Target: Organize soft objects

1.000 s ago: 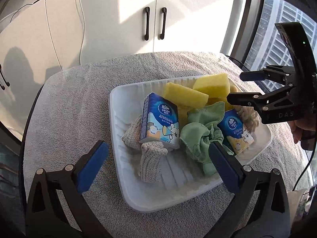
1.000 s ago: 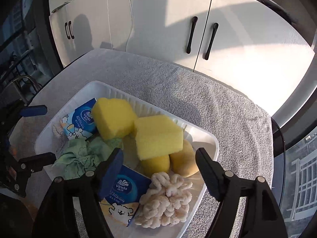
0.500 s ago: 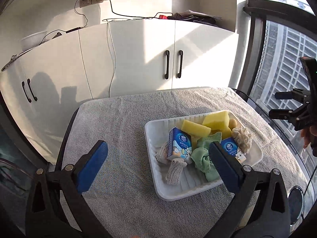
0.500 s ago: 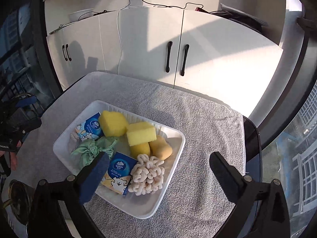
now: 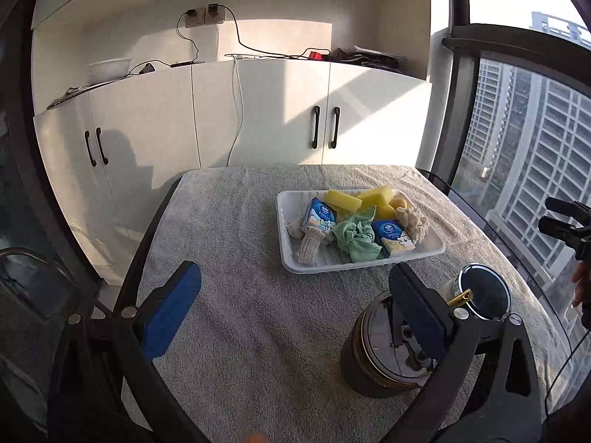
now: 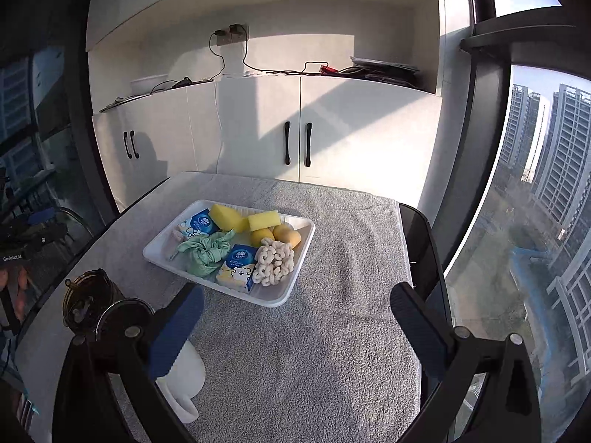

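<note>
Nearest, your left gripper (image 5: 295,310) and right gripper (image 6: 299,317) both hung jaws wide apart, nothing gripped, above grey towel (image 6: 314,332). Dark jar (image 5: 384,354) stood beside left fingers. Farther off, white tray (image 6: 277,295) held sponges (image 6: 264,219), green cloth (image 6: 207,253), tissue packs (image 6: 238,267), knitted pieces.

Both wrist views high, pulled back, facing cabinets; share tray (image 5: 291,258) (image 6: 162,258); left view probably lower-left.
</note>
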`<state>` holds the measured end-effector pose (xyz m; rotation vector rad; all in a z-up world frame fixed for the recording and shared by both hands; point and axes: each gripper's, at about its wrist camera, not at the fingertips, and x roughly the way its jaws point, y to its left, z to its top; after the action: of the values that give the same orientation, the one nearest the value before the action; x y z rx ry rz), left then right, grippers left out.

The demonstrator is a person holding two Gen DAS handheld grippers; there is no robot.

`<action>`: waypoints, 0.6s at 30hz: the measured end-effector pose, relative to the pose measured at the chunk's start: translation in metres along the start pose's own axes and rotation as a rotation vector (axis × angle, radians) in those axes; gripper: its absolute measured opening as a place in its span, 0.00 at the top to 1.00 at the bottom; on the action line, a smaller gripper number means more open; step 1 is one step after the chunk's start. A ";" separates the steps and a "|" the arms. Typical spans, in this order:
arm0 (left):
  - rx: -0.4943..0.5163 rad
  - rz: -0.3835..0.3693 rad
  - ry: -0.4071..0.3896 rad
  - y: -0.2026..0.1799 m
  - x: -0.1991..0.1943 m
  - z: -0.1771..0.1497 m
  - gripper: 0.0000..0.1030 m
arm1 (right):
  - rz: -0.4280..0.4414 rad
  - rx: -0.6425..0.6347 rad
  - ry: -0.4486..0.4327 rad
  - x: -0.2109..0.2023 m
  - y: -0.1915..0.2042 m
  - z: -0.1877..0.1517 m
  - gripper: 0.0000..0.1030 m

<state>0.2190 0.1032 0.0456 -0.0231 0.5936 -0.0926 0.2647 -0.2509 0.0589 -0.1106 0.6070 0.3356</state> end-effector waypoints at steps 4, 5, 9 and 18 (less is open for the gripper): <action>-0.041 -0.013 0.020 -0.018 -0.026 -0.037 0.00 | 0.026 0.046 -0.037 -0.030 0.033 -0.050 0.00; -0.050 -0.023 0.024 -0.022 -0.030 -0.046 0.00 | 0.027 0.057 -0.042 -0.035 0.042 -0.062 0.00; -0.088 0.002 0.073 -0.037 -0.042 -0.073 0.00 | 0.015 0.151 -0.073 -0.052 0.067 -0.106 0.00; -0.147 0.096 0.108 -0.058 -0.059 -0.102 0.00 | -0.086 0.227 -0.041 -0.062 0.098 -0.151 0.00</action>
<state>0.1084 0.0511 -0.0032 -0.1327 0.7080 0.0436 0.1017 -0.2058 -0.0288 0.0880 0.5937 0.1832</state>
